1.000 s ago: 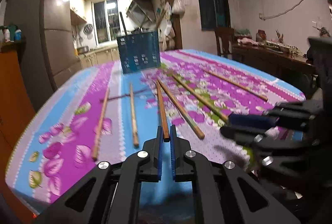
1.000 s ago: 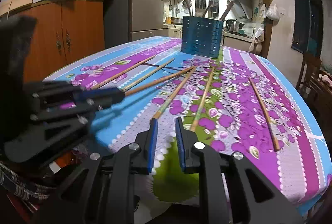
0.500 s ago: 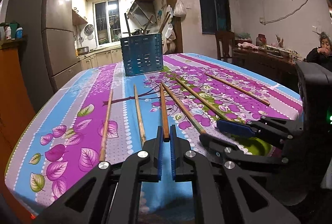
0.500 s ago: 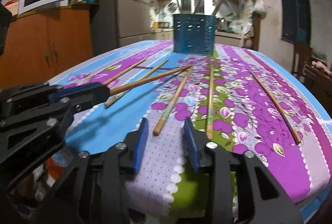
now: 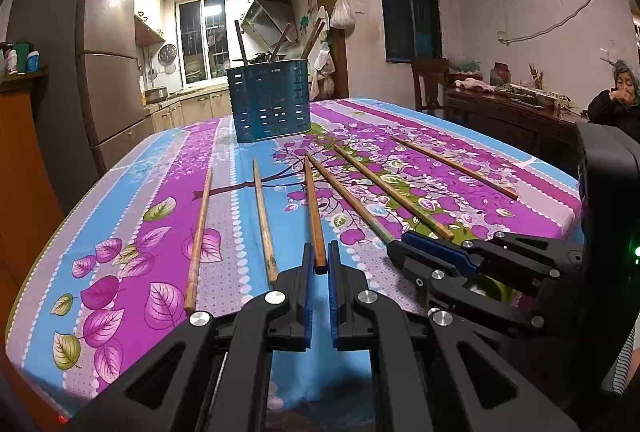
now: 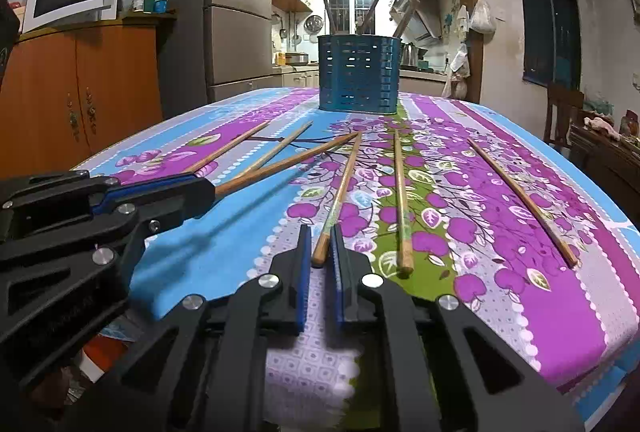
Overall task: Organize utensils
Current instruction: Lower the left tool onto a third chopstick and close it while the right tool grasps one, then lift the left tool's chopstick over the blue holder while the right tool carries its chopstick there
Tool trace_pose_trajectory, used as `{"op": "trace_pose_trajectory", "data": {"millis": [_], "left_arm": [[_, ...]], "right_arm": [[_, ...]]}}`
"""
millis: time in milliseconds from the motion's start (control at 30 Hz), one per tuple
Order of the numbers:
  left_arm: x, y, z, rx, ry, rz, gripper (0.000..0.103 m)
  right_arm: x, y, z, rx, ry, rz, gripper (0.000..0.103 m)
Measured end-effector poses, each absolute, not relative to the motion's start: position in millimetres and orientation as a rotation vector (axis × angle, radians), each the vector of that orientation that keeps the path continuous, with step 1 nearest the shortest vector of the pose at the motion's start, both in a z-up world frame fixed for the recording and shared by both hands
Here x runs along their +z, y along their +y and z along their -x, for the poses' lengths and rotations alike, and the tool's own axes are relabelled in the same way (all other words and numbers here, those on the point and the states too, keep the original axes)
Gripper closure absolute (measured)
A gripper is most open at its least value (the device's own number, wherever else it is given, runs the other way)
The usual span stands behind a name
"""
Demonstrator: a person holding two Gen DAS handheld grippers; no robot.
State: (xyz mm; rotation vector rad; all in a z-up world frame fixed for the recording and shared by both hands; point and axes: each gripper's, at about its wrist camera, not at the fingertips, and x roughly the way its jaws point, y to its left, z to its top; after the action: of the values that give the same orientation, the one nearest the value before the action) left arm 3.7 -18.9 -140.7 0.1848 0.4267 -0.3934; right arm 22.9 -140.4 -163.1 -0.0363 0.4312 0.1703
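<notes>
No writing is legible anywhere. My left jaws (image 5: 319,264) clamp the near end of a brown wooden chopstick (image 5: 312,208) on the floral tabletop (image 5: 120,232). My right jaws (image 6: 320,246) have just closed onto a second, greenish-tipped wooden chopstick (image 6: 340,188). The blue perforated utensil holder (image 6: 359,74) stands far ahead.

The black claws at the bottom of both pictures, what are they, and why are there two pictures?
They are grabbing tools that a person holds, one in each hand. Each carries a small camera looking along its fingers, so you get two pictures of the same table.

In the left camera's picture, the left claw is shut on the end of a chopstick. In the right camera's picture, the right claw has just closed on another chopstick.

More chopsticks lie loose on the flowery tablecloth. The blue holder at the back already has some standing in it.
</notes>
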Motion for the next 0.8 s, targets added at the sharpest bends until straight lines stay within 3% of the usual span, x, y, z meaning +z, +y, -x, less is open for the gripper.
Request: {"op": "trace_pose_trajectory", "data": {"millis": [333,800], "left_arm": [[-130,-14,1,-0.391,0.393,-0.184,0.095],[-37,0,14,-0.365,0.219,-0.163,0.095]], "right_arm": [[-148,-151,0,0.162,0.406,0.071,0.097],[-33,-171,27,0.209,0.169,0.143,0.098]]}}
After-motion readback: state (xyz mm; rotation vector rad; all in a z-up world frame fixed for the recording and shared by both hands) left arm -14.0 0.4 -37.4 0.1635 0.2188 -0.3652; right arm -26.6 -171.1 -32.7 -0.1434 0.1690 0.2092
